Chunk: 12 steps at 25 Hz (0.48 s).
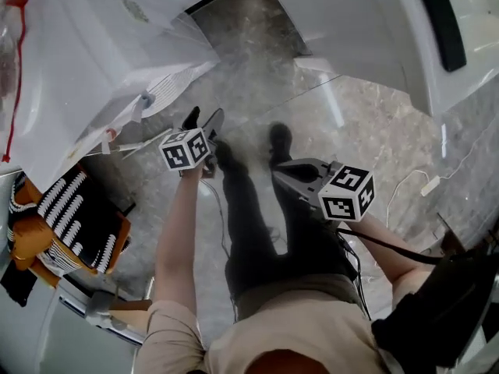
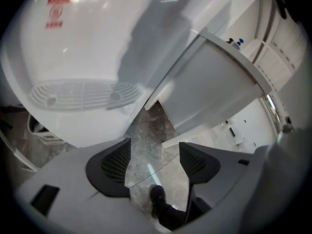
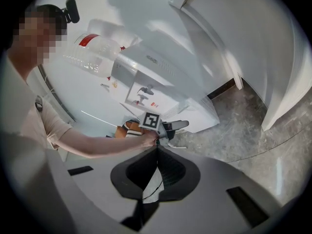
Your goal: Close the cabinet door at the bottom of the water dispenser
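Water dispenser [image 2: 83, 57] stood ahead and left of the left gripper [image 2: 154, 150], not touching it.
Left gripper's jaws were spread, with only the floor [image 2: 146, 126] and the person's shoe [image 2: 157, 196] showing between them; right gripper [image 3: 157, 152] had its jaws pressed together on nothing and hung over the floor, well apart from the dispenser; the bottom cabinet door could not be singled out on the white body.

Two tools [image 1: 204, 123] [image 1: 279, 170], one water dispenser [image 1: 86, 53]
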### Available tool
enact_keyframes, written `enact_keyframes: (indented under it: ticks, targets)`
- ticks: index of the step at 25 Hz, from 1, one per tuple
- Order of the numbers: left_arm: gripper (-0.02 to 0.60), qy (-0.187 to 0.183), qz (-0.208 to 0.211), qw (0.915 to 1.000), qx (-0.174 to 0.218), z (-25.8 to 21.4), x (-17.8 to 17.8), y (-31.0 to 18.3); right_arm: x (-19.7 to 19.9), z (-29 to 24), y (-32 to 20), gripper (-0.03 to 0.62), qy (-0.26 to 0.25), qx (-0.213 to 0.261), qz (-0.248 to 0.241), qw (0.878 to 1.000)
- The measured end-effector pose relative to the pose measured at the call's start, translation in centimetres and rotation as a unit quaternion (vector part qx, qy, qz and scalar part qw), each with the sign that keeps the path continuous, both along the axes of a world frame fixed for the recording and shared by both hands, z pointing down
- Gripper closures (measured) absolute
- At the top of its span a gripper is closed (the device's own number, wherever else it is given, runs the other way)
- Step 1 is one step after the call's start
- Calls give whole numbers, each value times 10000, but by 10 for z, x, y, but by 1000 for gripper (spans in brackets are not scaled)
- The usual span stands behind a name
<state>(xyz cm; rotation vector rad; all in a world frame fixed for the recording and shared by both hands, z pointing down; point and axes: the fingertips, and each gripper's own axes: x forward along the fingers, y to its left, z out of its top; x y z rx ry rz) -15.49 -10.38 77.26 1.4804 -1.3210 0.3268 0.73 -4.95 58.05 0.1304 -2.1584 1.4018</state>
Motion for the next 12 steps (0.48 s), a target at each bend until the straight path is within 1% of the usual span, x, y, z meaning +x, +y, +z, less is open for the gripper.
enact_keyframes:
  ticks: [2,4,6,7,9,11,12]
  targets:
    - [298,-112,338,9991,248,-38,1,1,-8,-9,-3,582,-33,82,-22,10000]
    - [298,-212,586,9969,487,-78,-4,-1,-19,-20,-6,582,-215,48,-10,9998]
    - [298,-284,789,9947,596,-115,-2,0,-19,-27,-2,582,-338,-254,107,9990]
    - [299,-271,783,9947,611,-132,1,4,-15,-30,1,582,-350,-479,180,9981]
    - [299,-101,524,9963,669,-166,9,10,-9,-39,3,582,-385,-826,207,9956]
    - [299,164,281,9966,755,-196,22,17,-14,-55,1,582,-475,-997,165,9937]
    - [299,240,269,9963,779,-209,29,21,-17,-64,0,582,-526,-1061,177,9928]
